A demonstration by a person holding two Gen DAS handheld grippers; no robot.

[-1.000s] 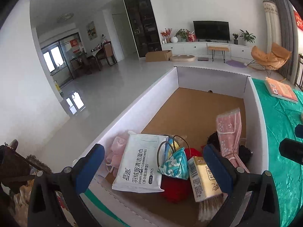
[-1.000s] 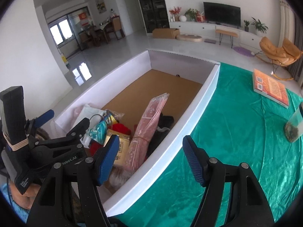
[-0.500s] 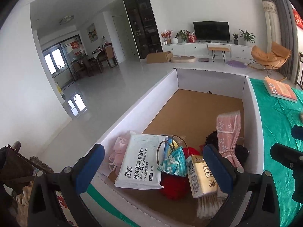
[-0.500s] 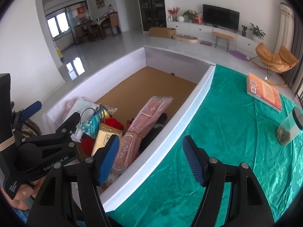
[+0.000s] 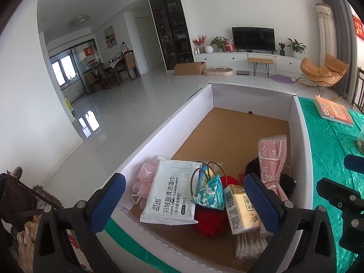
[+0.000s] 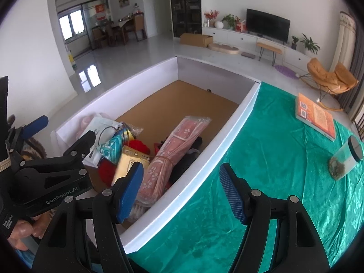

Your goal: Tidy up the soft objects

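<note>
The room was big and bright, with white walls (image 5: 27,118) and a shiny pale tile floor (image 5: 127,104). At the upper left of the frame, daylight came in through windows (image 5: 62,70), and it made bright spots on the floor. A dining table with dark chairs (image 5: 113,68) stood near those windows. A tall dark glass cabinet (image 5: 169,25) stood in the upper middle. To its right, a black TV (image 5: 252,38) sat on a long white low cabinet (image 5: 245,60) with potted plants (image 5: 295,46) and red flowers (image 5: 200,42). A cardboard box (image 5: 190,68) lay on the floor. An orange chair (image 5: 323,71) stood at the right by grey curtains (image 5: 334,22). A round lamp (image 5: 79,21) hung on the ceiling.
</note>
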